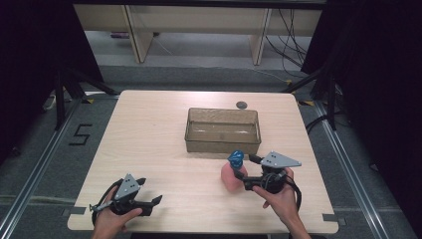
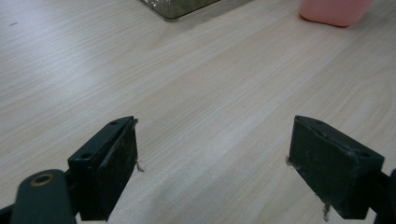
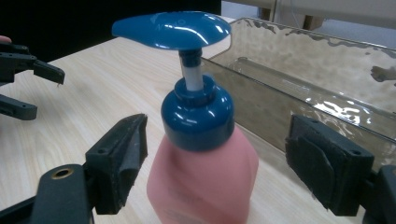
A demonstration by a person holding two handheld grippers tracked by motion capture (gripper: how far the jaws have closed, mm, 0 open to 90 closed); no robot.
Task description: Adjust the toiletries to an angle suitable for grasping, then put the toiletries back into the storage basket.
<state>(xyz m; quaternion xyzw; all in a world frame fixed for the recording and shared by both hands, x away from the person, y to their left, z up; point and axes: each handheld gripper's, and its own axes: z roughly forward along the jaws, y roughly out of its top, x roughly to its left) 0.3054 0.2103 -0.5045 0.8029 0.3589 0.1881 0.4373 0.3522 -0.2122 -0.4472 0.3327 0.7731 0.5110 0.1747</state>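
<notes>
Though faint embossing on blue pump head (image 3: 172, 30), no readable label on pink bottle (image 3: 201, 184).

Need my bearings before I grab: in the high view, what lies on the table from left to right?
Left gripper → pink pump bottle → right gripper, jaws open around the bottle. The clear bin sits farther back.

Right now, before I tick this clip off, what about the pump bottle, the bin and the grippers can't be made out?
- Pump bottle: its base is cut off by the bottom edge in the right gripper view; any label is unreadable.
- Clear bin: contents unclear in the high view; glare on the walls.
- Small dark disc behind the bin: too small to identify.
- Right gripper: jaws straddle the bottle with gaps; the far side is hidden.
</notes>
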